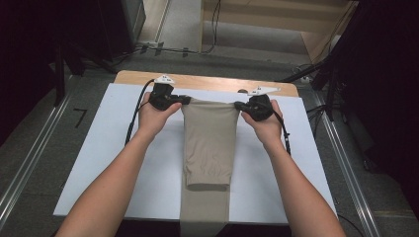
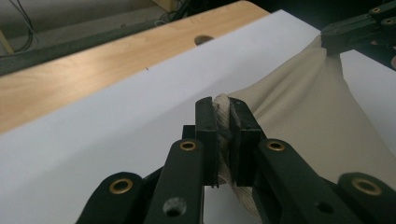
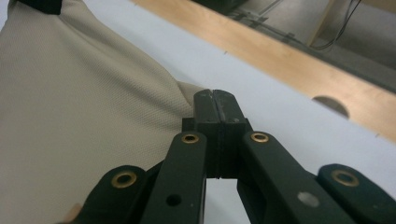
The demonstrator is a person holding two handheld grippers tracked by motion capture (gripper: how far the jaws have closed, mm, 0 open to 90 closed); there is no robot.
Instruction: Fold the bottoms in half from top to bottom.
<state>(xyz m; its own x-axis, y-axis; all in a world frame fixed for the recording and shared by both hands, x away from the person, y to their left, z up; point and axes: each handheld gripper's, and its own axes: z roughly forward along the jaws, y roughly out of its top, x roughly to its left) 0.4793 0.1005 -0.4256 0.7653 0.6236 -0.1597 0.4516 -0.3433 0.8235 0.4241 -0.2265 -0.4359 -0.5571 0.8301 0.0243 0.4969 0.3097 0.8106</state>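
Observation:
A beige garment is stretched by its far edge between my two grippers, above a white board. It looks folded over itself, and its lower end hangs past the board's near edge. My left gripper is shut on the garment's far left corner. In the left gripper view the jaws pinch a bunched roll of the cloth. My right gripper is shut on the far right corner. In the right gripper view its jaws meet tightly on the thin edge of the cloth.
The white board lies on a wooden table whose far strip shows a round hole. Grey floor with metal rails flanks both sides. Cables and dark stands sit beyond the table.

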